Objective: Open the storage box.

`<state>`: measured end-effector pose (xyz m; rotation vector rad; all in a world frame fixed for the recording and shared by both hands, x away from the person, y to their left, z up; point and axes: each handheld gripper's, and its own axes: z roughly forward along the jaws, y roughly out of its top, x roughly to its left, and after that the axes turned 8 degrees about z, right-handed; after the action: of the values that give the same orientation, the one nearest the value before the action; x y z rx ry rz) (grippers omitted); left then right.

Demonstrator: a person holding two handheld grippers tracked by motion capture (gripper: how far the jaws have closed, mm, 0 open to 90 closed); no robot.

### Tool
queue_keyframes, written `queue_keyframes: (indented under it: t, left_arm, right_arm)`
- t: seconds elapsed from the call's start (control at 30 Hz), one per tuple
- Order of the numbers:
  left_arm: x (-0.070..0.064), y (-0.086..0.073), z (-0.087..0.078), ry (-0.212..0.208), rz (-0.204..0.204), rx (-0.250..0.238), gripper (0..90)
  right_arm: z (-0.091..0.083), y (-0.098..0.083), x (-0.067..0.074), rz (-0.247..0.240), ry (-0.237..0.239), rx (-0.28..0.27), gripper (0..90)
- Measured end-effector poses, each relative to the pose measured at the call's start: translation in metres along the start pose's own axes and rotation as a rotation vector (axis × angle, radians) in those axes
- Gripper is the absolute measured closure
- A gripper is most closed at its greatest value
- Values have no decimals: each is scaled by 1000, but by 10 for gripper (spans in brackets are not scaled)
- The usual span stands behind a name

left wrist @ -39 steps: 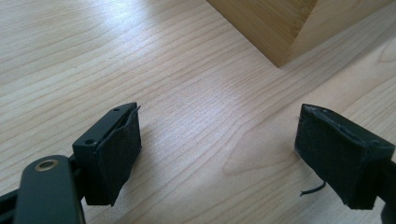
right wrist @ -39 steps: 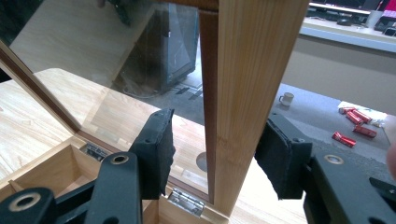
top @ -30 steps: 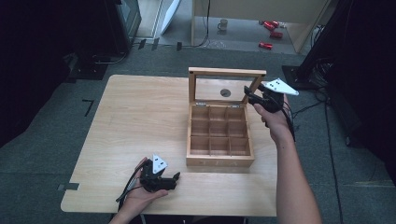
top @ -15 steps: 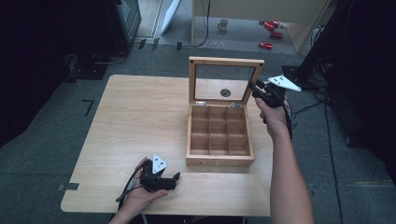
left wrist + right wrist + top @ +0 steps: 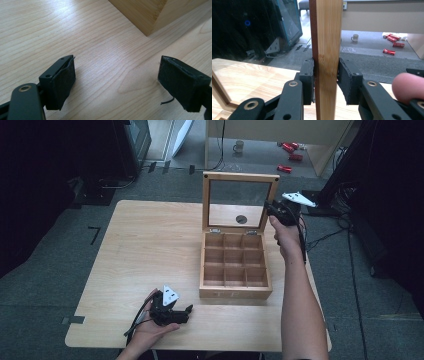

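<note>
A wooden box (image 5: 235,293) with several empty compartments stands on the right half of the table. Its glass-paned lid (image 5: 241,176) stands upright on the back hinges. My right gripper (image 5: 270,209) is shut on the right side of the lid's frame; in the right gripper view the wooden frame edge (image 5: 327,37) stands upright with both pads of my right gripper (image 5: 326,72) pressed on it. My left gripper (image 5: 186,312) rests low near the table's front edge, left of the box. In the left gripper view its jaws (image 5: 120,80) stand open over bare wood, with the box's corner (image 5: 150,15) ahead.
The light wooden table (image 5: 140,250) has free room to the left of the box. A round hole (image 5: 241,219) in the tabletop shows through the glass. Beyond the table, the floor holds a mug (image 5: 239,145), red items (image 5: 290,155) and dark equipment.
The lid has swung further back from a tilt to upright. My right hand moved up and away with it. My left hand has stayed where it was.
</note>
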<state>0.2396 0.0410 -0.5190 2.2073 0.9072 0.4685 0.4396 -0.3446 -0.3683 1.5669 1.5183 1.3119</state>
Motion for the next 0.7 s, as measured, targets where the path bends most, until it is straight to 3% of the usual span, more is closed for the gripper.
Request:
queue_keyframes:
  t: [0.7]
  left_arm:
    - [-1, 0, 0, 3, 3, 6, 150]
  right_arm:
    - [24, 8, 3, 37, -67, 44, 677]
